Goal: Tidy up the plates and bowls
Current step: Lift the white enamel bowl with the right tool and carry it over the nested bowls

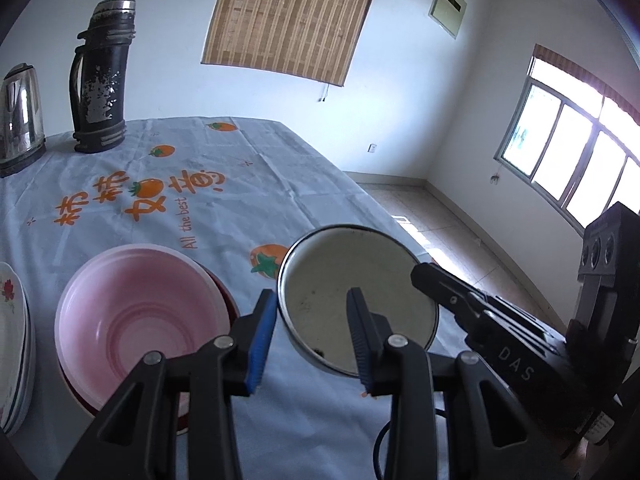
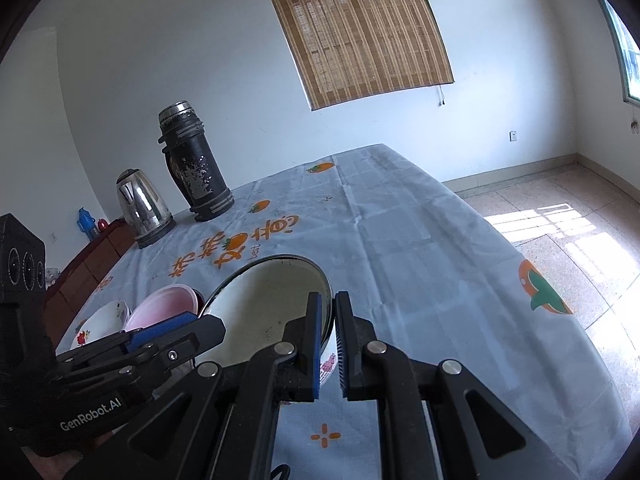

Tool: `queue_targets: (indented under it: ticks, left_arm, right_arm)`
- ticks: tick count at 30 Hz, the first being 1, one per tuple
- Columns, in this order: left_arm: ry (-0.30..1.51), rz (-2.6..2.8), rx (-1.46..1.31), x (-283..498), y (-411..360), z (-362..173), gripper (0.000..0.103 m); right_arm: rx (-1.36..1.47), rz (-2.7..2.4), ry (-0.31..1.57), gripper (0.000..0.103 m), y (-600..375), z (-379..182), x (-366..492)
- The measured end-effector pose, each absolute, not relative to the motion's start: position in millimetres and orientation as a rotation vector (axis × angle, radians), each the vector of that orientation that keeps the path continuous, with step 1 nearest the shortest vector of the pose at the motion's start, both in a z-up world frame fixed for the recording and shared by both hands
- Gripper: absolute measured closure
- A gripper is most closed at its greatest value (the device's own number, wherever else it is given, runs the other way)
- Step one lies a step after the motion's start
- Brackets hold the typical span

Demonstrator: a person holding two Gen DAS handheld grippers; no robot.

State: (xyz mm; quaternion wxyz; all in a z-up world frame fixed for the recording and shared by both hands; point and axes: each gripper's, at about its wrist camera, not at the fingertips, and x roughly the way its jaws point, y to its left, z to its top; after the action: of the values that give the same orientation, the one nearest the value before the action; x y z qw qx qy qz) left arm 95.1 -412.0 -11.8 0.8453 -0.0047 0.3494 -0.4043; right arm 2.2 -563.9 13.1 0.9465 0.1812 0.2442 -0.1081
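While both tools meet at one dish, I am looking down at a cream enamel bowl point(image 1: 360, 264) with a dark rim. It sits tilted over the near part of the bench point(image 1: 240, 184), just right of the pink bowl point(image 1: 140, 312). I cannot tell whether its base is clear of the cloth.

My right tool point(image 2: 328, 300) is pinched nearly closed on the bowl's right rim, with one pad inside the wall and one outside. My left tool point(image 1: 312, 296) straddles the opposite rim at a narrow gap, its blue pad just outside and the other finger inside the bowl. I cannot tell whether those pads actually press on the wall.

The pink bowl is nested in a red bowl point(image 1: 228, 300), of which only an edge shows. A stack of white flowered plates point(image 1: 12, 320) stands at the far left, just beside them.

At the back of the pale blue tablecloth, which is printed with orange persimmons, a worn black thermos point(image 1: 102, 80) stands upright. A steel electric kettle point(image 1: 18, 116) is beside it. A bamboo blind point(image 1: 288, 16) hangs on the wall behind.
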Motion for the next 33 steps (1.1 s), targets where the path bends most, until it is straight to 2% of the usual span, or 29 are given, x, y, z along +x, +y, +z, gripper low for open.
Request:
queue_targets:
  ticks: [7, 10, 16, 19, 33]
  left_arm:
    - [0.682, -0.837, -0.076, 102.6, -383.9, 6.2, 0.07]
    - [0.649, -0.818, -0.081, 105.3, -373.9, 14.1, 0.08]
    - [0.668, -0.809, -0.106, 113.6, -364.2, 12.4, 0.08]
    - [0.681, -0.789, -0.122, 117.6, -356.6, 10.9, 0.084]
    - [0.672, -0.734, -0.195, 131.2, -318.3, 19.4, 0.084]
  right_arm:
    - [0.34, -0.176, 0.487, 0.094, -540.6, 31.0, 4.6]
    - [0.332, -0.168, 0.492, 0.094, -532.8, 34.2, 7.9]
    - [0.325, -0.157, 0.499, 0.094, -523.4, 37.3, 14.6]
    - [0.321, -0.154, 0.501, 0.094, -519.1, 38.6, 18.0]
    - [0.285, -0.097, 0.517, 0.093, -484.5, 54.0, 36.2]
